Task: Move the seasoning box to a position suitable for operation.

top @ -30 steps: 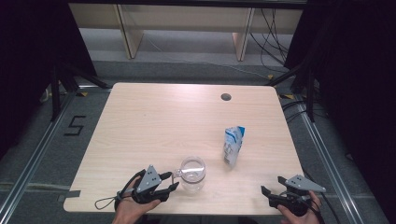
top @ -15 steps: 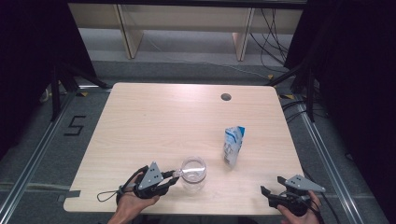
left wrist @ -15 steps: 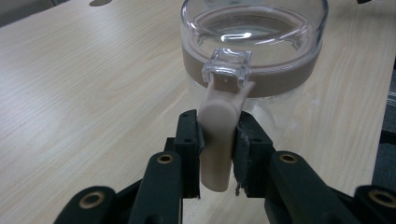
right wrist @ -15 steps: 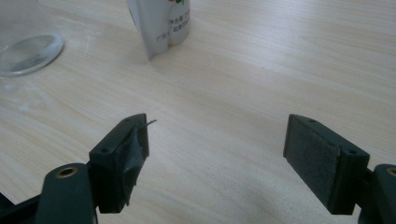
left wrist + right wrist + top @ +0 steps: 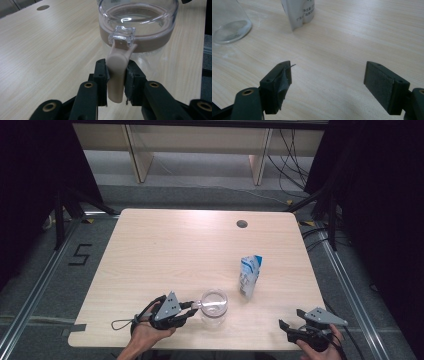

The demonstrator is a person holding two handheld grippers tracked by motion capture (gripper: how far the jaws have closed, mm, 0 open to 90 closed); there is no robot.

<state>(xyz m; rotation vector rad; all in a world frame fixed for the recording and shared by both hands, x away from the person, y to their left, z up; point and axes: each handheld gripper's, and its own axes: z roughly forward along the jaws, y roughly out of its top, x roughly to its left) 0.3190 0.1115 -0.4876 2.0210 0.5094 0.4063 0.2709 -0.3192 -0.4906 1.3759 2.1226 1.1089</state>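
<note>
A clear glass jar (image 5: pixel 214 306) with a beige seal ring and a clear lid (image 5: pixel 137 25) stands near the table's front edge. My left gripper (image 5: pixel 192 306) points at it from the left. Its jaws have just been closing, and they now pinch the jar's beige clasp lever (image 5: pixel 115 75), so the left gripper (image 5: pixel 116 72) is shut on it. A blue and white carton (image 5: pixel 249 275) stands upright to the jar's right. My right gripper (image 5: pixel 290 317) rests at the front right corner. In its own view the right gripper (image 5: pixel 328 75) is open over bare wood.
The pale wooden table (image 5: pixel 175 250) has a round cable hole (image 5: pixel 242 224) at the back right. In the right gripper view the jar's base (image 5: pixel 227 22) and the carton's foot (image 5: pixel 299 12) lie ahead. Dark floor and shelving legs surround the table.
The left gripper's jaws have narrowed onto the jar's clasp lever and the hand has edged slightly toward the jar. The right gripper, jar and carton have not moved.
</note>
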